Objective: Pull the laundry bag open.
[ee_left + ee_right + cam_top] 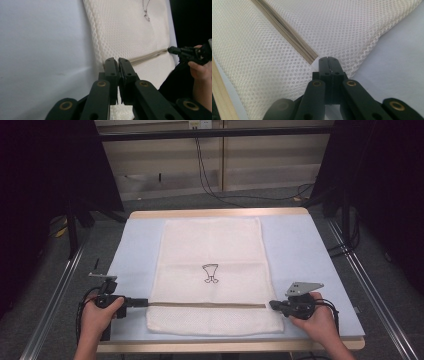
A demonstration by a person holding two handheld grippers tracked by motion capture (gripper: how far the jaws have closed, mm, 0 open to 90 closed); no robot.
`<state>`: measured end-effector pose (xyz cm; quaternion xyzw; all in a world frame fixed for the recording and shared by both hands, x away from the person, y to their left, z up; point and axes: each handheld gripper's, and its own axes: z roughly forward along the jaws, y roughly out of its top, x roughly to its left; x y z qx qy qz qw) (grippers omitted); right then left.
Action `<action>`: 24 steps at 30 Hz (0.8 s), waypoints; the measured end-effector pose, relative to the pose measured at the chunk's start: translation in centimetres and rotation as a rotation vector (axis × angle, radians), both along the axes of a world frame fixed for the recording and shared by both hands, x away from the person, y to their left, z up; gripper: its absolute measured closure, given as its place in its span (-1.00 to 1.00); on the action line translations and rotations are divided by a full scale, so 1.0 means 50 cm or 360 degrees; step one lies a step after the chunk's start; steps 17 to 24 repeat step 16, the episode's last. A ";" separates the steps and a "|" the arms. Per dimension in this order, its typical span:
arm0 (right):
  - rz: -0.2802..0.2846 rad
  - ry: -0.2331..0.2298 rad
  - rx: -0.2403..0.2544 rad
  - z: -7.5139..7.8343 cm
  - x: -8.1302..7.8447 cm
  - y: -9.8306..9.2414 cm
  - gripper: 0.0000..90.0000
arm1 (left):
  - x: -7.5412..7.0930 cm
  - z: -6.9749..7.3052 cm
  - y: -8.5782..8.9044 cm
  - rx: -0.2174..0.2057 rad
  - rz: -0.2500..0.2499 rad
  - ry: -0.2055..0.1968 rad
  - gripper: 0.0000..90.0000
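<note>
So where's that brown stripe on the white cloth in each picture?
High view: the brown stripe runs across the cloth's near part, between both hands.
Left gripper view: right of middle.
Right gripper view: upper left, slanting.
Shared landmark: the white mesh cloth.

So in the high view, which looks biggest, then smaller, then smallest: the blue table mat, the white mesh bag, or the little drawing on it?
1. Blue table mat, biggest.
2. White mesh bag, which lies on the mat.
3. Little drawing, by far the smallest.
</note>
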<state>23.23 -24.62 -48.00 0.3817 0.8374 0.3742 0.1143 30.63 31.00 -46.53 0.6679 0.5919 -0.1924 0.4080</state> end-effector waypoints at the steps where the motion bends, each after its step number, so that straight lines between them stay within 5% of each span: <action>1: 0.0000 0.0000 0.0000 0.000 0.000 0.000 1.00 | 0.000 0.000 0.000 0.0000 0.0000 0.0000 0.76; 3: 0.0012 -0.0009 0.0026 0.000 -0.001 -0.004 0.99 | 0.001 0.007 0.008 -0.0017 0.0046 -0.0058 0.66; 5: -0.0013 -0.0023 0.0110 0.007 0.000 -0.015 0.61 | 0.001 0.012 0.013 -0.0020 0.0112 -0.0156 0.50; 6: -0.0144 -0.0123 0.0183 0.019 0.000 -0.034 0.42 | 0.004 0.013 0.015 0.0114 0.0189 -0.0258 0.31; 7: -0.0144 -0.0123 0.0183 0.019 0.000 -0.034 0.42 | 0.004 0.013 0.015 0.0114 0.0189 -0.0258 0.19; 8: -0.0280 -0.0240 0.0141 0.029 0.002 -0.055 0.16 | 0.007 0.010 0.016 0.0240 0.0258 -0.0364 0.13; 9: -0.0280 -0.0240 0.0141 0.029 0.002 -0.055 0.16 | 0.007 0.010 0.016 0.0240 0.0258 -0.0364 0.05; 10: -0.0392 -0.0336 0.0106 0.030 0.008 -0.074 -0.17 | 0.011 0.007 0.011 0.0358 0.0348 -0.0500 -0.07; 13: -0.0458 -0.0355 0.0047 0.025 0.014 -0.088 -0.30 | 0.014 0.006 0.014 0.0439 0.0367 -0.0569 -0.23; 14: -0.0487 -0.0323 -0.0022 0.018 0.020 -0.097 -0.40 | 0.016 0.005 0.011 0.0517 0.0390 -0.0641 -0.27; 15: -0.0487 -0.0323 -0.0022 0.018 0.020 -0.097 -0.40 | 0.016 0.005 0.011 0.0517 0.0390 -0.0641 -0.36; 16: -0.0508 -0.0294 -0.0056 0.013 0.026 -0.104 -0.42 | 0.017 0.003 0.011 0.0586 0.0371 -0.0689 -0.45; 24: -0.0508 -0.0294 -0.0056 0.013 0.026 -0.104 -0.42 | 0.017 0.003 0.011 0.0586 0.0371 -0.0689 -0.45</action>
